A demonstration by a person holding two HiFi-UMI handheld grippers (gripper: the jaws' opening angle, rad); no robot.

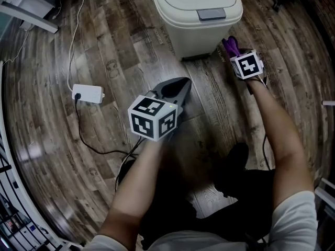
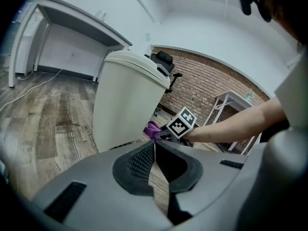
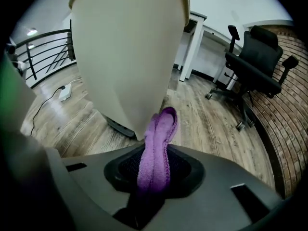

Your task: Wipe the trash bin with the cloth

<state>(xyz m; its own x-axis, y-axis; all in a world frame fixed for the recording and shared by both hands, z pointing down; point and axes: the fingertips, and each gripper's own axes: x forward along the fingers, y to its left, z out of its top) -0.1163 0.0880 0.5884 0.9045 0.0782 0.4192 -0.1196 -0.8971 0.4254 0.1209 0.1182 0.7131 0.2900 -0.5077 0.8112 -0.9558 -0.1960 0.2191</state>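
Observation:
The cream trash bin [image 1: 196, 14] stands on the wood floor with its lid closed. My right gripper [image 1: 234, 51] is shut on a folded purple cloth [image 1: 230, 46] beside the bin's lower right side. In the right gripper view the cloth [image 3: 157, 148] sticks up out of the jaws, and its tip reaches the bin's [image 3: 127, 57] bottom edge. I cannot tell whether they touch. My left gripper [image 1: 184, 81] hovers in front of the bin, shut with nothing in it. In the left gripper view the bin [image 2: 126, 102] is just ahead, with the cloth [image 2: 151, 128] to its right.
A white power adapter [image 1: 88, 93] with cables lies on the floor to the left. A black office chair [image 3: 257, 57] and a white desk leg [image 3: 190, 44] stand behind the bin. A grey desk [image 2: 72, 23] is at the wall, and a railing [image 3: 43, 47] runs on the left.

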